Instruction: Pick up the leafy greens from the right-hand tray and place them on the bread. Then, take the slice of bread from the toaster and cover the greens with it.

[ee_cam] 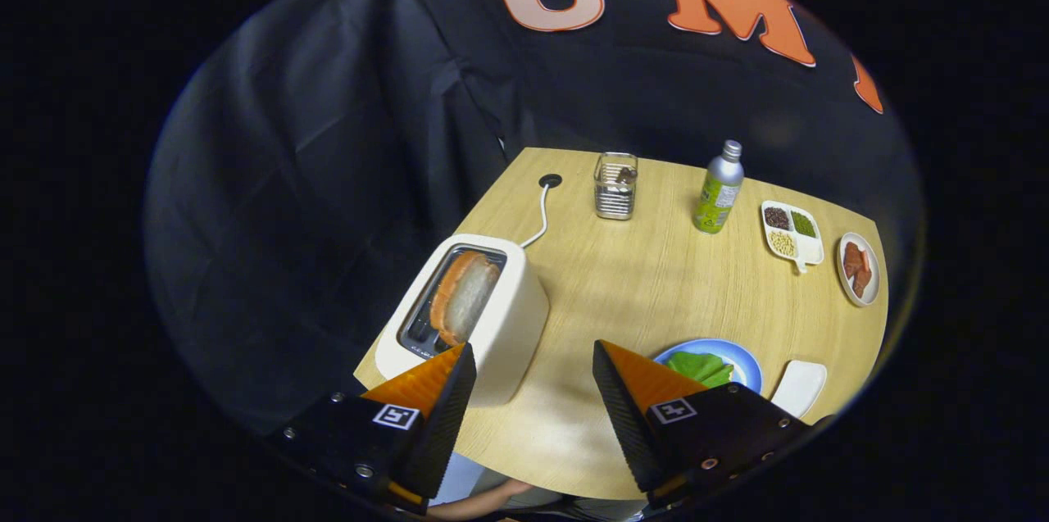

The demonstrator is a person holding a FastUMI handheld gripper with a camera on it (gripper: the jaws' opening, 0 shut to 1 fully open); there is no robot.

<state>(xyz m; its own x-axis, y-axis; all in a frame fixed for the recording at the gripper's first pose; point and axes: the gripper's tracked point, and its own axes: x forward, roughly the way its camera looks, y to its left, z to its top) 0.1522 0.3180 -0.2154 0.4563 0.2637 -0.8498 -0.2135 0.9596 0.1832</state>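
Claw (533,399) spread wide and empty above wooden table (623,292), toaster (467,313) holding bread slice (465,297) just ahead, leafy greens (697,366) on blue plate (750,370) beside right finger

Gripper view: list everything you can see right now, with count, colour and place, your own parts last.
table: one, light wood, under everything
toaster: one, cream, just ahead of the fingers
bread slice: one, pale with brown crust, in the toaster slot
leafy greens: one bunch, green, on a blue plate
white tray: one, beside the plate
bottle: one, silver and green, far side
wire holder: one, metallic, beside the bottle
divided dish: one, white
small plate: one, reddish food
gripper: open, holding nothing
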